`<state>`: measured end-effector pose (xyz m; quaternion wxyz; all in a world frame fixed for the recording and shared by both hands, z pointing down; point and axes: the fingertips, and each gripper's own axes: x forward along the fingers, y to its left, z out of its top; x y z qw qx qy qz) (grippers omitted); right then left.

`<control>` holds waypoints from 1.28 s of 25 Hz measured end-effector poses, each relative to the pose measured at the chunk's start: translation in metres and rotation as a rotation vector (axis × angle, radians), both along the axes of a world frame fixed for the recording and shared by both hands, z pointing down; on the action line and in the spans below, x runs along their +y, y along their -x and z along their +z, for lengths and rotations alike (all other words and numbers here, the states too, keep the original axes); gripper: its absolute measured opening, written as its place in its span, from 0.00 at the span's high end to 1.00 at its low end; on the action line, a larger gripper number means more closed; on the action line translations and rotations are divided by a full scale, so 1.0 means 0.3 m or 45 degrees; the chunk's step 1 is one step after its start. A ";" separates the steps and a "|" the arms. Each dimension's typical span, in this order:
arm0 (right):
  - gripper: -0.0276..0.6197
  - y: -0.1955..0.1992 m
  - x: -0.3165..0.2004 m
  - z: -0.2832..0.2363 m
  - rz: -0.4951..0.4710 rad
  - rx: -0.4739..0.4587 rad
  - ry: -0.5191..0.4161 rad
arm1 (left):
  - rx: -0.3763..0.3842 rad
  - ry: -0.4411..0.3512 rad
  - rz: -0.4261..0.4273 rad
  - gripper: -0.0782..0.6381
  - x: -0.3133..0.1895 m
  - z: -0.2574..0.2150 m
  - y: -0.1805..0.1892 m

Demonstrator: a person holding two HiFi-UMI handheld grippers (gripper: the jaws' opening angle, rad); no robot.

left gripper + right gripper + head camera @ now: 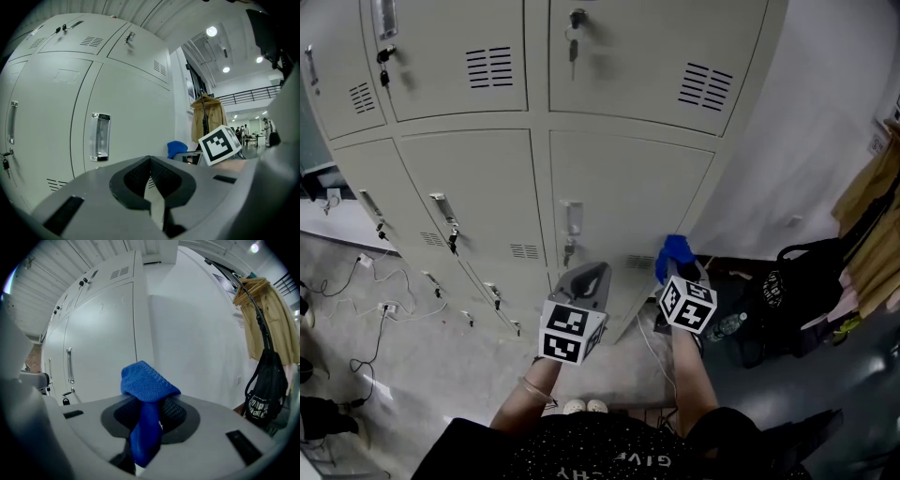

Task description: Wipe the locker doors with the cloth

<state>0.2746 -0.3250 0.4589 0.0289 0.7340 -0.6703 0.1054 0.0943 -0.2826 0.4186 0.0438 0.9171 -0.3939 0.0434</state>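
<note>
Beige metal lockers (pixel 609 187) fill the upper part of the head view. My right gripper (pixel 682 269) is shut on a blue cloth (pixel 674 251), held just short of the lower right locker door (pixel 623 202). In the right gripper view the cloth (pixel 146 386) bunches over the jaws of the right gripper (pixel 151 409), with the door (pixel 101 343) ahead on the left. My left gripper (pixel 586 281) is shut with nothing in it, in front of the same door. In its own view the left gripper (pixel 151 164) faces the door handle (pixel 100 137), with the cloth (pixel 176 148) to the right.
A black bag (pixel 787 281) and a bottle (pixel 727 326) sit on the floor to the right of the lockers. A tan jacket (pixel 265 319) hangs against the white wall. Cables (pixel 375 300) trail over the floor on the left. Keys (pixel 572 47) hang from several locks.
</note>
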 end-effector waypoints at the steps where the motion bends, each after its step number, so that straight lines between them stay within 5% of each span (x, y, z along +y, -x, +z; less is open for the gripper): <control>1: 0.80 0.010 0.003 0.004 -0.010 0.006 0.002 | 0.000 0.003 -0.007 0.88 0.000 0.004 0.007; 15: 0.80 0.543 -0.014 0.178 -0.451 0.003 0.055 | 0.007 0.077 -0.184 0.88 0.019 0.077 0.190; 25: 0.80 0.748 -0.128 0.283 -0.545 -0.016 0.140 | -0.021 0.094 -0.372 0.88 0.057 0.099 0.427; 32: 0.80 0.856 -0.181 0.279 -0.588 -0.021 0.132 | 0.003 0.124 -0.384 0.88 0.055 0.104 0.465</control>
